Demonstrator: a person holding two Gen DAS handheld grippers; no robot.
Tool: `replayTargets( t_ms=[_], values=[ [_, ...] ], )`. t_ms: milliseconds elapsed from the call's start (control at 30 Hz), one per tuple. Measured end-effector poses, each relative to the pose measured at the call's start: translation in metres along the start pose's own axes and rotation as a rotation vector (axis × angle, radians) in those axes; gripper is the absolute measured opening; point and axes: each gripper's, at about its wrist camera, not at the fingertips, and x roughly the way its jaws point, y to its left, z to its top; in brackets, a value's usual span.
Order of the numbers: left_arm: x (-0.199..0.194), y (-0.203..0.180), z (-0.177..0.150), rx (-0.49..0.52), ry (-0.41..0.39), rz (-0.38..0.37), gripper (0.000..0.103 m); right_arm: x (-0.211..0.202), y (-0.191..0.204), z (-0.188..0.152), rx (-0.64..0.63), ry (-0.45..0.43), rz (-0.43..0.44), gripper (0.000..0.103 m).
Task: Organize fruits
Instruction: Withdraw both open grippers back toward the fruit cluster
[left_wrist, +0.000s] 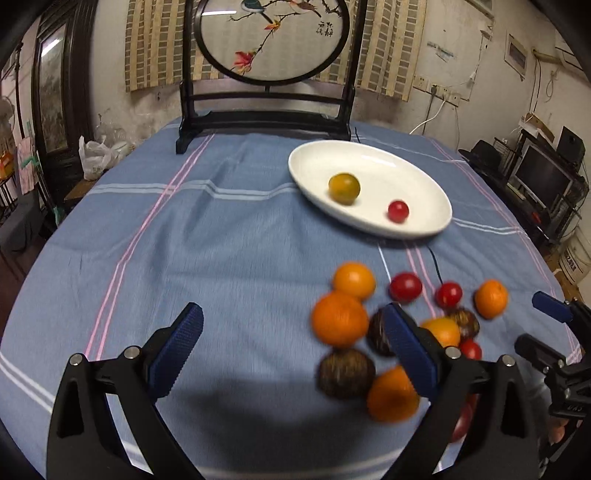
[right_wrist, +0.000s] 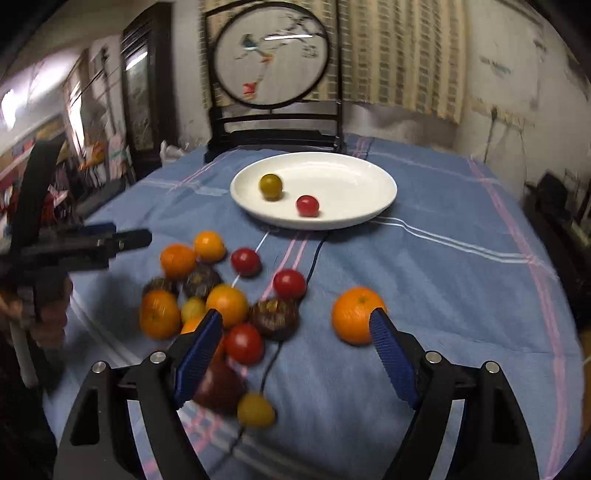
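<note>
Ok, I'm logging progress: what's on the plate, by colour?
yellow-green fruit: 1
red tomato: 1
Total on the plate: 2

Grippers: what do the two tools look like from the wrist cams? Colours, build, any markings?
Both match: the left gripper and right gripper have matte black, triangular cut-out finger arms with silver round pivot bolts and dark blue ribbed finger pads. Seen from the right wrist view, the left one has a black pistol-style handle. No legible markings; no sleeves visible.
</note>
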Motion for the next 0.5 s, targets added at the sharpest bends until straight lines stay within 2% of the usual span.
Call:
replayTargets(
  t_ms=[133, 300, 433, 500],
  values=[
    [-0.01, 0.004, -0.021, -0.024, 0.03, -0.017, 0.096, -0.013, 0.011, -0.018, -0.02, 0.026, 0.011, 0.079],
    [-0.021, 0.006, -0.04, -0.02, 0.051, -0.023, 0.096, -0.02, 0.027, -0.046, -0.095, 0.097, -0.001, 0.064],
    [-0.026, 0.004, -0.049, -0.013, 0.056, -0.026, 0.095, -0.02, 0.032, -0.056, -0.127, 0.126, -0.008, 0.062],
    [-0.028, 0.002, -0.053, -0.004, 0.057, -0.032, 0.095, -0.017, 0.034, -0.057, -0.135, 0.14, -0.013, 0.057]
  ],
)
